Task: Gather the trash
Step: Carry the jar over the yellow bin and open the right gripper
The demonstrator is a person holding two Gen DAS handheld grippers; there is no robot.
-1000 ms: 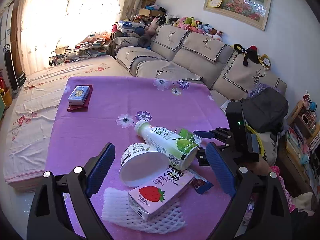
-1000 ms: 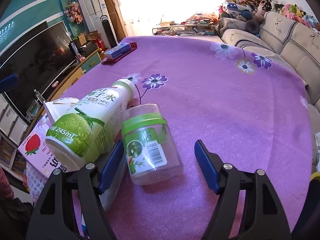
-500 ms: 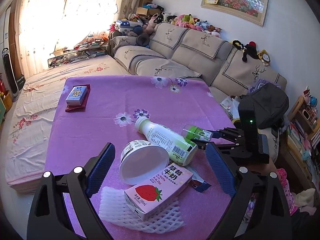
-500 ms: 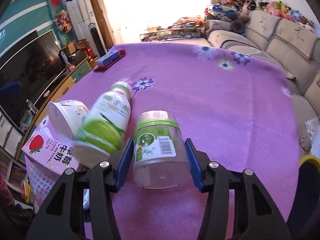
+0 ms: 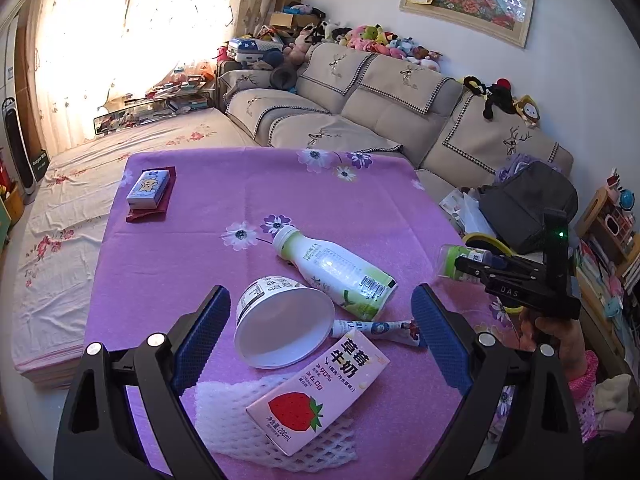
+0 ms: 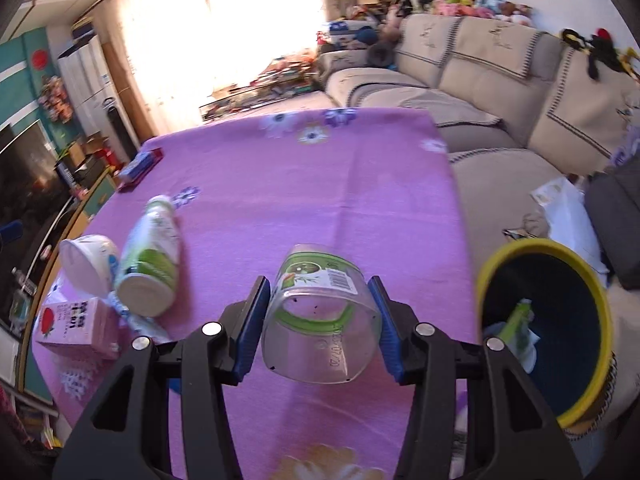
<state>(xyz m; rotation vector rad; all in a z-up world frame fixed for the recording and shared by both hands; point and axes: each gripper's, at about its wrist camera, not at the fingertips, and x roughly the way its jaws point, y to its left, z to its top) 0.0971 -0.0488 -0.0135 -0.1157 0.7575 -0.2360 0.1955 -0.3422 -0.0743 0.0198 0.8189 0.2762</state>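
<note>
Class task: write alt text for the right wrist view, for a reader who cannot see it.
The right gripper clamps a clear plastic jar with a green label above a purple tablecloth. A yellow-rimmed bin stands at right; a green-labelled bottle lies at left.

Left gripper [image 5: 320,336]: we see black angular arms, each with two round silver screws.
Left pads [image 5: 202,332]: blue, textured, long.
Right gripper [image 6: 320,328]: we see the same black frame, silver screws and blue pads; its body carries white "DAS" lettering and a green light.
Right hand [image 5: 554,334]: bare skin, pink patterned sleeve.
</note>
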